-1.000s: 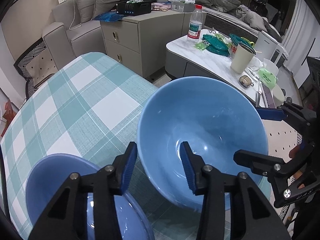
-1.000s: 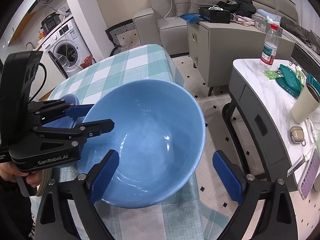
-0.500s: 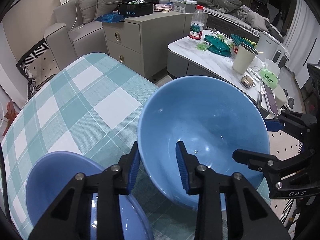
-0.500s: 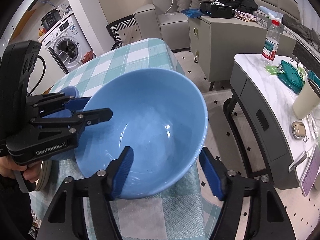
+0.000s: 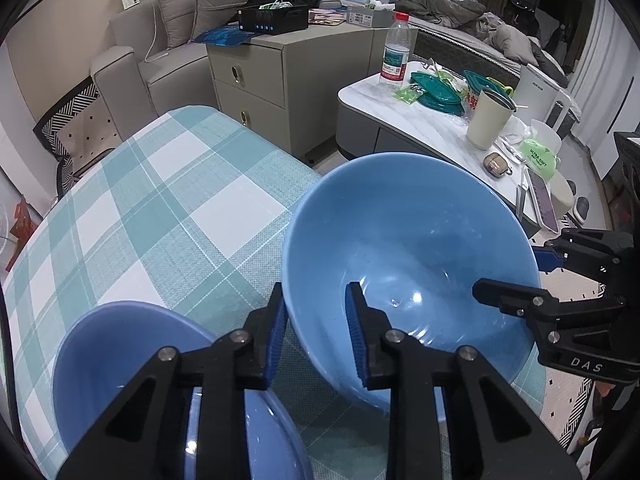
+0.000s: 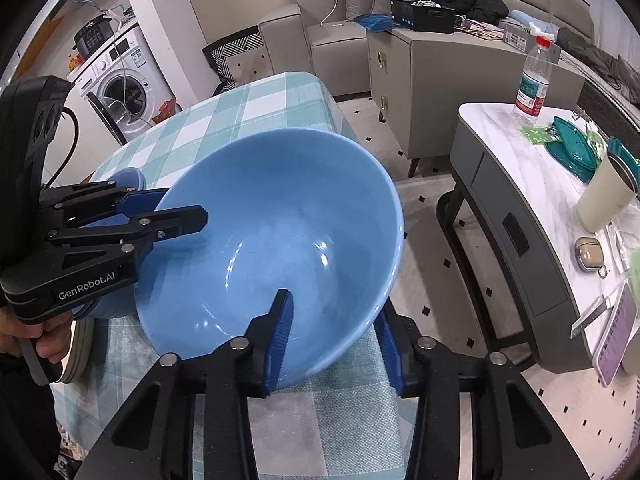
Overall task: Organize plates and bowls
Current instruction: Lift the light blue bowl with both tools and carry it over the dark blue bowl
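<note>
- Left wrist view: left gripper (image 5: 316, 334) closed on the near rim of the large blue bowl (image 5: 408, 240), one pad outside the wall, one inside.
- Right wrist view: right gripper (image 6: 334, 344) clamped on the opposite rim of the same bowl, inner pad against the glazed interior, outer pad behind the wall.
- Bowl position: tilted, over the corner of the checked tabletop (image 5: 160, 208); cannot tell from either view whether its base touches the cloth or hangs just clear.
- Second, smaller blue bowl (image 5: 132, 368) upright on the tabletop just beside the left gripper, near the large bowl, apparently not touching it.
- Handling judgement: rigid ceramic or melamine, glossy and probably slippery under rubber pads; moderately heavy for its width; liable to chip or break if dropped past the tabletop edge onto the tiled floor (image 6: 432, 184).
- Grip point: thin rim wall only; two opposed grips balance the load and limit rotation. Pads best kept deep over the lip, not on the extreme edge.
- Likely step in hand: two-handed lift or carry of the large bowl for stacking with the smaller one; ordering larger under smaller appears the stable choice.
- Risk: uneven lift between grippers may twist the rim out of one grip; collision with the smaller bowl possible on a low pass.
- Side table (image 6: 520, 152) with water bottle (image 6: 532, 80) stands well apart, outside the working zone.
</note>
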Demonstrator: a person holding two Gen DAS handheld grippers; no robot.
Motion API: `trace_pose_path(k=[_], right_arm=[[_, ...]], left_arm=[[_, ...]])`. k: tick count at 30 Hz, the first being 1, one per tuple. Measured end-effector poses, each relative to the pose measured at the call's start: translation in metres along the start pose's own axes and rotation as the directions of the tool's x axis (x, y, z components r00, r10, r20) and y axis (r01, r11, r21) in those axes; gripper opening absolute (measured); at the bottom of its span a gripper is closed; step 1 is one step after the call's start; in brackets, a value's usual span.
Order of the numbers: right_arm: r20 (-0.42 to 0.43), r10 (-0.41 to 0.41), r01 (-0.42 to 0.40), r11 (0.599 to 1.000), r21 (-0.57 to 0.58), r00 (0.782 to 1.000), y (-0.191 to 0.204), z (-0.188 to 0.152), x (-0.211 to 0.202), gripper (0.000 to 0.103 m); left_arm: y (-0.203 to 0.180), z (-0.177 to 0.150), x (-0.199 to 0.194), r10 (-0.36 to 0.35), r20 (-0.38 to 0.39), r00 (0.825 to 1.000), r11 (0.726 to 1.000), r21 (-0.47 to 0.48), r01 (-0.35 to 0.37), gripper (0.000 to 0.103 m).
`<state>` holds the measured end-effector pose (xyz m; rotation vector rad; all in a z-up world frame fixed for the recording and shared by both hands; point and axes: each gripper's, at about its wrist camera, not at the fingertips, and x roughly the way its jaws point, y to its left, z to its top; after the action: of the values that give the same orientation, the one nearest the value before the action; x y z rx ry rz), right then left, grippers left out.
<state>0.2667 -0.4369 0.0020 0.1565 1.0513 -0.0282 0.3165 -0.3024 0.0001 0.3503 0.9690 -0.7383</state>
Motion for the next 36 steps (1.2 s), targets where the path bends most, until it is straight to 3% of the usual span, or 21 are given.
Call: trace_pose_path(k=[18,36], right_arm=[[-0.008,-0.032,0.032,0.999,0.024,0.999,-0.013,0.005,0.003,0.025],[0.008,-0.066,0.066,0.998,-0.017,0.998,-0.005,0.014,-0.011,0.023]], left_arm=[[-0.006,-0.002,-0.011,-0.031,0.010,0.999,1.000,0.003,0.031,0.025],[-0.007,-0.002,-0.030,-0.039,0.048,0.998,0.999,-0.008,0.040,0.025]])
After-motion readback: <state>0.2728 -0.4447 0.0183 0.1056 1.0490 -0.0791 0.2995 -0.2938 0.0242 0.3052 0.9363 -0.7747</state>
